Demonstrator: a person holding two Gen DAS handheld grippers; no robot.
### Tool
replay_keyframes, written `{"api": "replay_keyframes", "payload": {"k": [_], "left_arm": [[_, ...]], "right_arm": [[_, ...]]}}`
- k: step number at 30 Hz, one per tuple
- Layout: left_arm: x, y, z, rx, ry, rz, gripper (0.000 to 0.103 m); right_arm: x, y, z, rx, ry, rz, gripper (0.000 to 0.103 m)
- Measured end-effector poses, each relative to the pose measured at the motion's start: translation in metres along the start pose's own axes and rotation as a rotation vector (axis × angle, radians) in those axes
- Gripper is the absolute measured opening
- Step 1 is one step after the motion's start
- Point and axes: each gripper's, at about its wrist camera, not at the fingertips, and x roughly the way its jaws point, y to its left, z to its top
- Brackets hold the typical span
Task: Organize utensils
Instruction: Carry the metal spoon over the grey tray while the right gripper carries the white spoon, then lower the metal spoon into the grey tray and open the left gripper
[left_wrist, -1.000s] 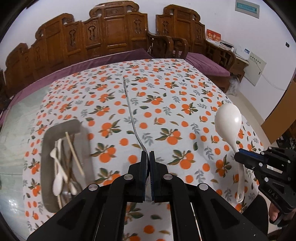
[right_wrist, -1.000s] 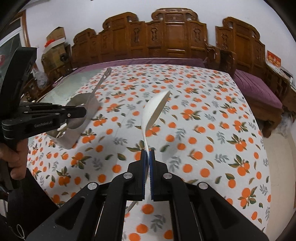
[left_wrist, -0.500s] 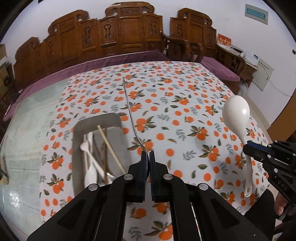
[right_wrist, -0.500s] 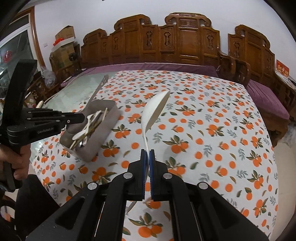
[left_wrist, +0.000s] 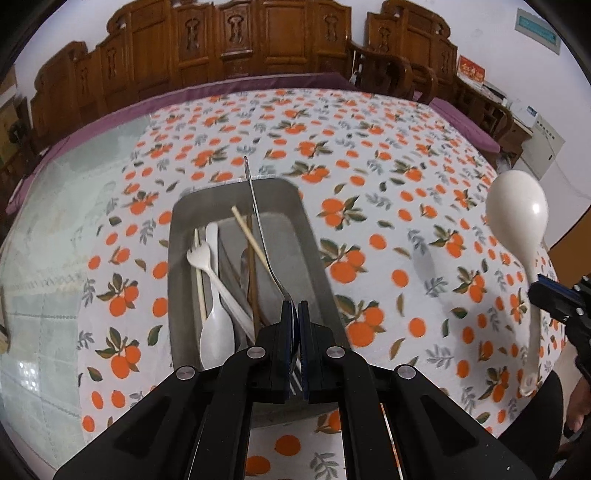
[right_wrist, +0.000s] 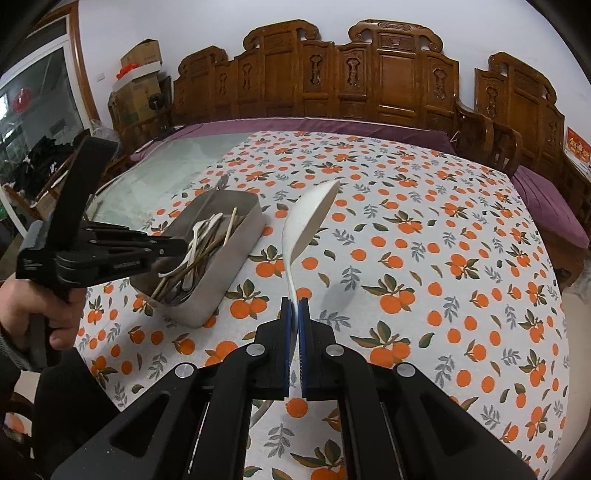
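My left gripper (left_wrist: 294, 306) is shut on a thin metal utensil (left_wrist: 258, 229) whose handle points away, held over the grey metal tray (left_wrist: 310, 236). The tray holds a white plastic fork (left_wrist: 201, 256), a white spoon (left_wrist: 216, 332), chopsticks (left_wrist: 251, 236) and other utensils. My right gripper (right_wrist: 294, 306) is shut on the handle of a large white spoon (right_wrist: 306, 221), held in the air to the right of the tray (right_wrist: 240, 254). The left gripper also shows in the right wrist view (right_wrist: 173, 245), and the white spoon shows in the left wrist view (left_wrist: 517, 210).
The table carries an orange-print cloth (right_wrist: 424, 258) with bare glass (left_wrist: 48, 258) at its left. Carved wooden chairs (right_wrist: 369, 81) and a purple bench (right_wrist: 546, 199) surround it. Boxes (right_wrist: 136, 85) stand at the far left.
My left gripper has moved left with the metal utensil, from over the cloth to over the tray. My right gripper keeps the white spoon raised and has shifted little.
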Motion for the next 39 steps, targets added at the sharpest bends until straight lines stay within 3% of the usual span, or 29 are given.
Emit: {"api": "replay_keyframes", "payload": {"k": [9, 19, 30, 39], "left_arm": [[0.023, 0.009, -0.008, -0.005, 0.05, -0.012, 0.003], [0.023, 0.011, -0.008, -0.006, 0.031, -0.031, 0.004], [-0.022, 0.03, -0.015, -0.028, -0.063, -0.03, 0.004], [-0.054, 0.062, -0.028, -0.061, -0.127, 0.027, 0.009]], "right_arm": [[0.014, -0.002, -0.002, 0.006, 0.028, -0.005, 0.005], [0.025, 0.007, 0.002, -0.004, 0.041, 0.006, 0.005], [0.034, 0.03, 0.016, -0.023, 0.037, 0.031, 0.005], [0.045, 0.06, 0.033, -0.06, 0.037, 0.057, 0.005]]}}
